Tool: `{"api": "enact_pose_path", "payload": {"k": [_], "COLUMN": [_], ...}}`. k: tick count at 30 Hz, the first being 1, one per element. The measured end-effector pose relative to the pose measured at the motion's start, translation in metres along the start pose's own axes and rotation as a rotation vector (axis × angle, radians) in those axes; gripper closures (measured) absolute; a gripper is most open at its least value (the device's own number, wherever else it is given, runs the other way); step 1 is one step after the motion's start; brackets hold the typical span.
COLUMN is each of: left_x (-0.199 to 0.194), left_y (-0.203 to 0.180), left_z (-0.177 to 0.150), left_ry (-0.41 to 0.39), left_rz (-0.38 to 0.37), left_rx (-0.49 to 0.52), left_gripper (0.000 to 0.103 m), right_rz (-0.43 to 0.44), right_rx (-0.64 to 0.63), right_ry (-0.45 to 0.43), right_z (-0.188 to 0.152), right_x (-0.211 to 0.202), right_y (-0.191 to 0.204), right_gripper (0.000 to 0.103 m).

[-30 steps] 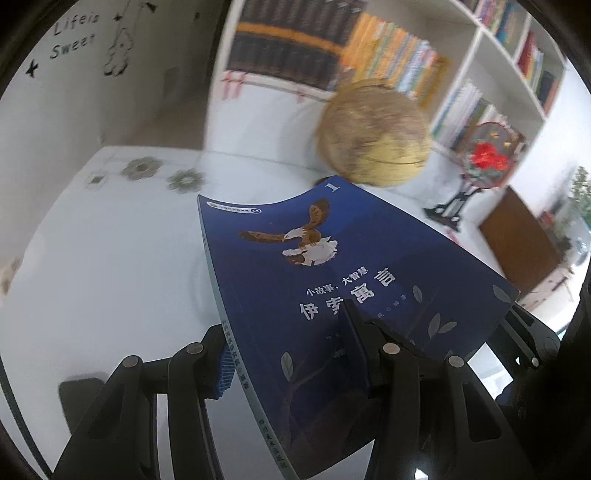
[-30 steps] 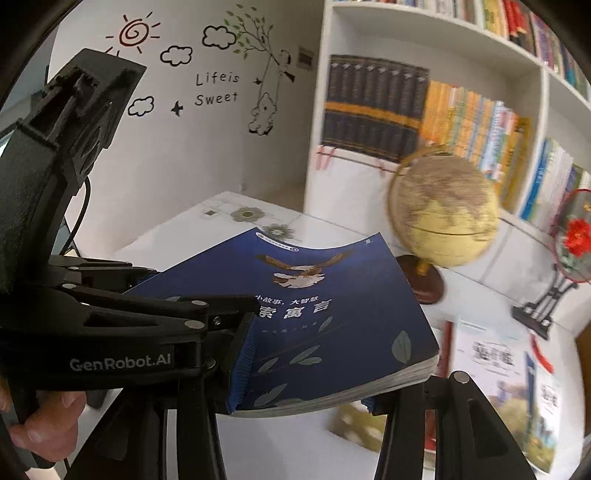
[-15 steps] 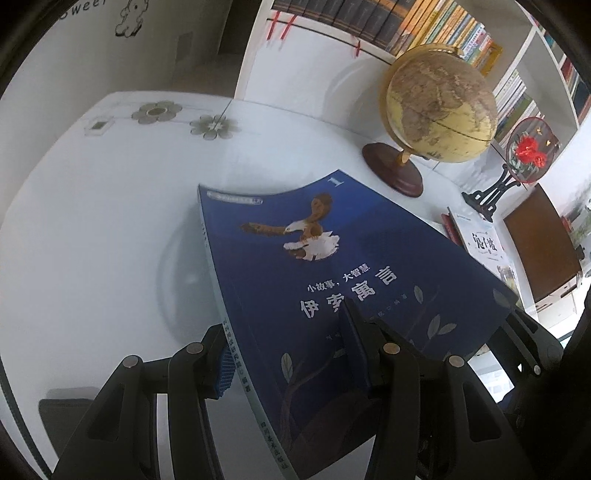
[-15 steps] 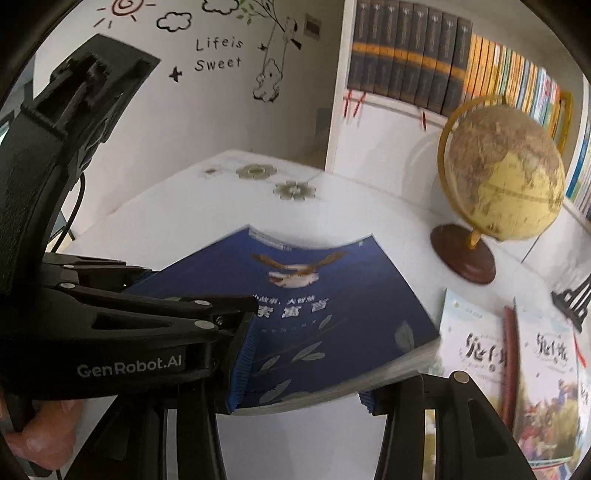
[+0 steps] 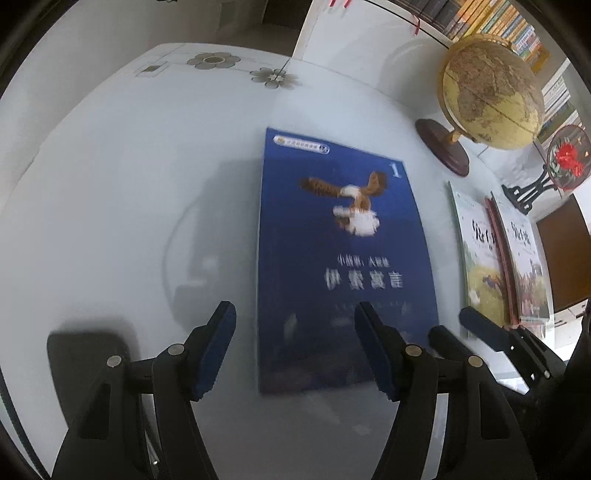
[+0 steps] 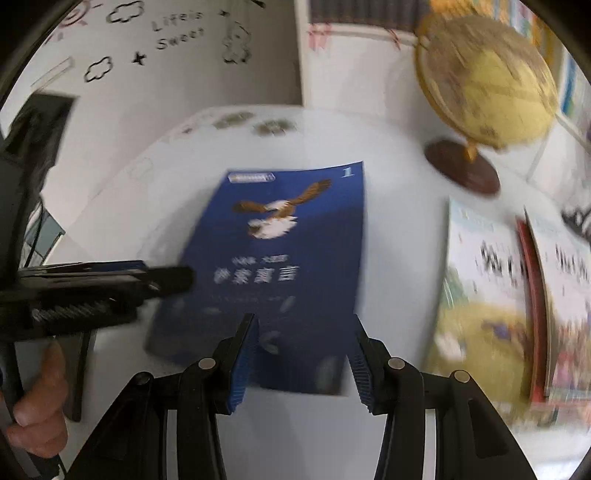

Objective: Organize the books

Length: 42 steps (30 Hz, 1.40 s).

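Nearest the lenses, both grippers are empty: the left gripper (image 5: 295, 347) has its fingers spread wide with nothing between them, and the right gripper (image 6: 301, 360) is likewise spread, its pads hanging over the near edge of the blue book (image 5: 343, 258) without pinching it. In the right view the left gripper shows from the side, its tip over the book's left edge; whether it touches the cover I cannot tell

The blue book lies flat and face up on the white table (image 5: 122, 192), spine to the left, apparently let go. So this book seems set down, and that step looks done

Right of the blue book, apart from it, two picture books (image 5: 498, 258) lie side by side with a thin red book (image 6: 532, 306) wedged between them. They are flat on the table, not stacked with the blue book, so I judge they are the work left: gathering them onto it or shelving all of them

Beyond the blue book, to its right, stands the globe (image 5: 491, 92), and behind the globe the bookshelf (image 5: 480, 22), already holding rows of books. Which place the books are meant for cannot be told
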State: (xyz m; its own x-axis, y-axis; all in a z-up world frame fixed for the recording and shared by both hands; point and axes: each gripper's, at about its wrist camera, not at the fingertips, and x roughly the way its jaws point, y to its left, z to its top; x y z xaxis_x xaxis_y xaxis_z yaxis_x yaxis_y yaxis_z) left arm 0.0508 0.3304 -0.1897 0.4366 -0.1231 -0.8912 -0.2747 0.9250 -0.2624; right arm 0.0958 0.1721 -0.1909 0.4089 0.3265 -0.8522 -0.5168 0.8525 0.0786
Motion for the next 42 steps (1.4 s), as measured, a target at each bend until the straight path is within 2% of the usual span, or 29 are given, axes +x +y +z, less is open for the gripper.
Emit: {"api": "enact_pose_path", "payload": {"k": [3, 9, 11, 16, 20, 23, 25, 29, 31, 38, 42], "left_x": [-0.007, -0.046, -0.066, -0.112, -0.14, -0.147, -0.151, -0.155, -0.158, -0.169, -0.167], "left_y": [-0.003, -0.033, -0.051, -0.11, -0.164, -0.197, -0.216, -0.253, -0.274, -0.318, -0.327], "left_z": [-0.011, -0.023, -0.025, -0.03, -0.038, -0.047, -0.056, -0.075, -0.086, -0.115, -0.125], "left_ry": [0.01, -0.032, -0.074, -0.155, -0.213, -0.213, -0.213, -0.205, -0.21, -0.249, -0.232], "left_rz": [0.002, -0.026, -0.032, -0.113, -0.117, -0.119, -0.125, -0.125, -0.114, -0.088, -0.084], "left_rx": [0.007, 0.044, 0.07, 0.131, 0.196, 0.207, 0.191, 0.19, 0.203, 0.226, 0.218], "left_gripper": [0.038, 0.038, 0.038, 0.038, 0.038, 0.038, 0.038, 0.038, 0.038, 0.038, 0.038], "right_rz": [0.013, -0.036, -0.064, -0.145, -0.207, -0.234, -0.222, -0.202, -0.227, -0.202, -0.188], "right_rx": [0.044, 0.029, 0.035, 0.054, 0.085, 0.104, 0.118, 0.159, 0.179, 0.233, 0.226], "right_ry": [0.025, -0.025, -0.043, -0.083, -0.122, -0.156, -0.189, -0.237, -0.239, -0.265, -0.275], "right_z": [-0.011, -0.014, -0.012, -0.015, -0.019, -0.025, -0.031, -0.054, -0.066, -0.097, -0.107], "right_x": [-0.009, -0.051, -0.074, -0.135, -0.188, -0.22, -0.24, -0.279, -0.293, -0.326, -0.334], "right_y": [-0.009, -0.011, -0.017, -0.038, -0.063, -0.082, -0.098, -0.135, -0.152, -0.203, -0.213], "right_gripper": [0.057, 0.057, 0.057, 0.057, 0.057, 0.057, 0.057, 0.056, 0.056, 0.056, 0.056]}}
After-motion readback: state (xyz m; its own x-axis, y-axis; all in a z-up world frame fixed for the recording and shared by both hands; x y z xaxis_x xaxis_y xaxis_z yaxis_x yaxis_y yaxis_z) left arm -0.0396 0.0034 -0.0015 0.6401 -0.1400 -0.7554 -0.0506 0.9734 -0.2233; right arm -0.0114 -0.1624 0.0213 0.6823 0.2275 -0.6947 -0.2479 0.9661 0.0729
